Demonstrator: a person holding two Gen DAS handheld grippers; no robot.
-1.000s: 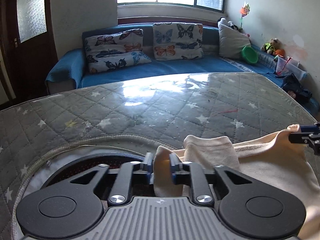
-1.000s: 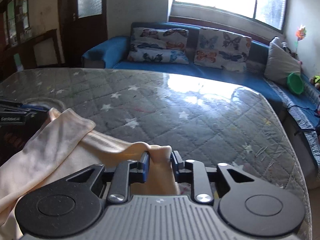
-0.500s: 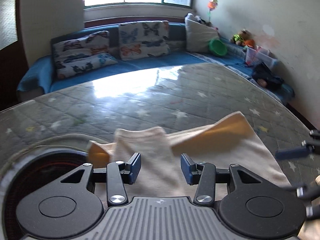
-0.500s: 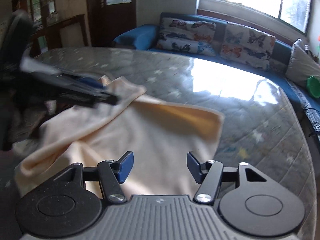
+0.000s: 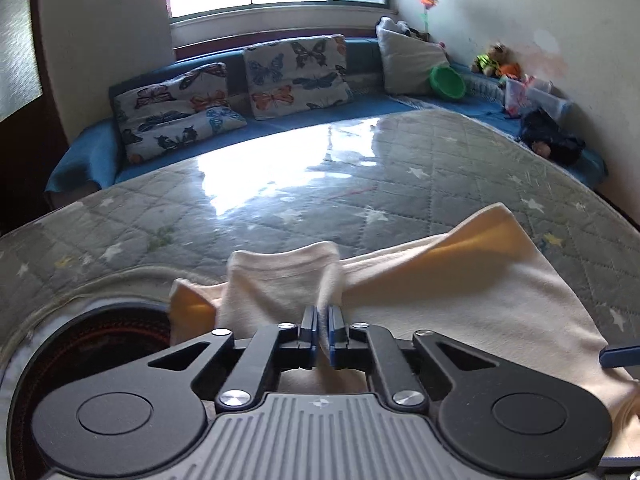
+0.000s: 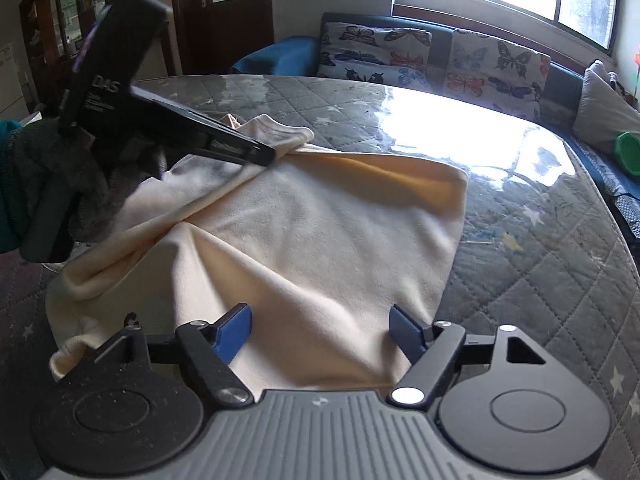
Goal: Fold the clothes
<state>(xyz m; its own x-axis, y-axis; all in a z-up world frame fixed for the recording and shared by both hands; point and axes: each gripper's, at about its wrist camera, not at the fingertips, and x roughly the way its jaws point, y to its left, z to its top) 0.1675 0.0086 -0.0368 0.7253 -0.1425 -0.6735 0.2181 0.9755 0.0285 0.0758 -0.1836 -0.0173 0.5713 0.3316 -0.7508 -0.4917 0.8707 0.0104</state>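
The left hand-held gripper (image 5: 323, 330) is pinching the cream shirt's (image 6: 320, 232) sleeve to fold it; the right hand-held gripper (image 6: 320, 330), just opening, is letting go.

The garment (image 6: 320, 232) is soft, matt cream cloth with a fine nap. Under it the counter (image 6: 540, 248) is quilted grey fabric beneath a glossy clear cover. Beyond the counter, the cushions (image 5: 296, 76) are printed cloth.
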